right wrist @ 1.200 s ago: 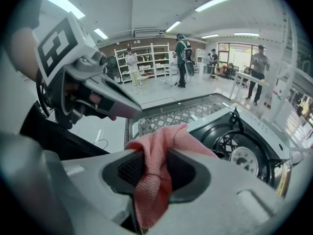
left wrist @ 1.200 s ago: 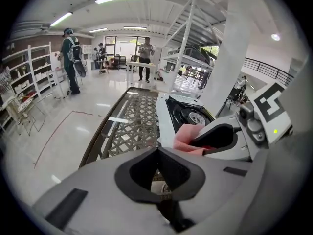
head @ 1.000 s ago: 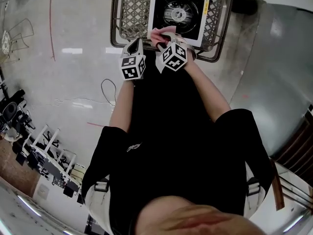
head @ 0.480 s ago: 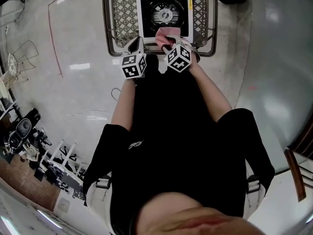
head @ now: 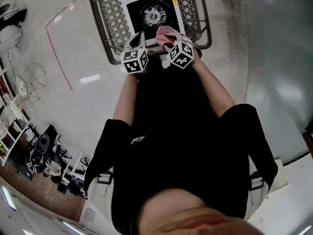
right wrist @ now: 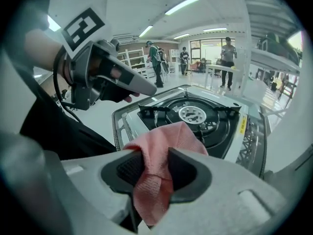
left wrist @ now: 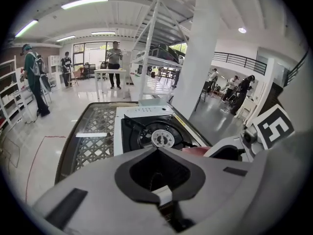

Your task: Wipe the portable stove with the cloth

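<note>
The portable stove (head: pixel 149 12) is white with a black burner top and sits on a lattice-topped table. It also fills the middle of the left gripper view, stove (left wrist: pixel 151 131), and the right gripper view, stove (right wrist: pixel 195 116). My right gripper (right wrist: pixel 155 163) is shut on a pink cloth (right wrist: pixel 164 143), which hangs just above the stove's near edge. From the head view the cloth (head: pixel 165 33) lies over the stove's front rim, held by the right gripper (head: pixel 168 42). My left gripper (head: pixel 138 39) hovers beside it at the front left corner, and its jaws (left wrist: pixel 157 153) are shut on nothing.
The table (head: pixel 110 21) has a dark metal frame and a lattice top around the stove. Pale floor lies to both sides. A white pillar (left wrist: pixel 203 58) rises behind the table. Several people (left wrist: pixel 115 62) stand far off. Racks and gear (head: pixel 44 151) line the left.
In the head view the table and stove have slid left and down in the picture. Both grippers have stayed at the stove's front edge, with the cloth still held.
</note>
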Available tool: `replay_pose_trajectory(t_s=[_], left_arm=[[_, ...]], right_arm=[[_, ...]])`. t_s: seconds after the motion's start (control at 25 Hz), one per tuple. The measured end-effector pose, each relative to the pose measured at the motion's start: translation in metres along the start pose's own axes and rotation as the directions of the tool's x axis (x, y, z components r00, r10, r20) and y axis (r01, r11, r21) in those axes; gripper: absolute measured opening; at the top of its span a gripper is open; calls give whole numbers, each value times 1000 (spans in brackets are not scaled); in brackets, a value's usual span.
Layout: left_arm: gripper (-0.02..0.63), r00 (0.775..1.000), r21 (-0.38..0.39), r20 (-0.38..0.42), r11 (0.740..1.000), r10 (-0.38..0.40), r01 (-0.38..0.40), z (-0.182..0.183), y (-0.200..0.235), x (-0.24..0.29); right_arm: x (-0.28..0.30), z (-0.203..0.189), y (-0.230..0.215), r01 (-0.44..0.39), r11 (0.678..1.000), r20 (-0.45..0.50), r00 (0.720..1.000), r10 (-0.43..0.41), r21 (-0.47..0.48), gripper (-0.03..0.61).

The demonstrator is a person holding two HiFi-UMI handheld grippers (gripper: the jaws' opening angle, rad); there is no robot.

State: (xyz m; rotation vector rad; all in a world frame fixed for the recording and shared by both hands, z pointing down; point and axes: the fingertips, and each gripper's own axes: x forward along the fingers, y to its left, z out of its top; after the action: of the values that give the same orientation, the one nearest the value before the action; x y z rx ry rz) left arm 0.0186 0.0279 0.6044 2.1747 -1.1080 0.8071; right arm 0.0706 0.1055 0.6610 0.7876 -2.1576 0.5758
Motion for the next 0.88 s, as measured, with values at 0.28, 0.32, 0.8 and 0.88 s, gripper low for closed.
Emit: replay_pose_trajectory(t_s=[0.28,0.32,0.8,0.88], left_arm=[[0,998,76,-34,995,-61,64,15,-23,24],[0,997,83,-39,994,-68,71,16,-27,26],[0,989,152,-72,978,-132,142,17,-59,40],[0,989,152,-70,979,-129,139,19,-57,39]], right_arm=[[-16,-17,-19,30,996,29,999,-33,79,144],[-19,-20,-21,38,996,30,999,-40,84,144],[-39,-41,-41,85,984,58,994,-95,158,138],[-41,-42,-45,89,983,63,993,-100,158,128]])
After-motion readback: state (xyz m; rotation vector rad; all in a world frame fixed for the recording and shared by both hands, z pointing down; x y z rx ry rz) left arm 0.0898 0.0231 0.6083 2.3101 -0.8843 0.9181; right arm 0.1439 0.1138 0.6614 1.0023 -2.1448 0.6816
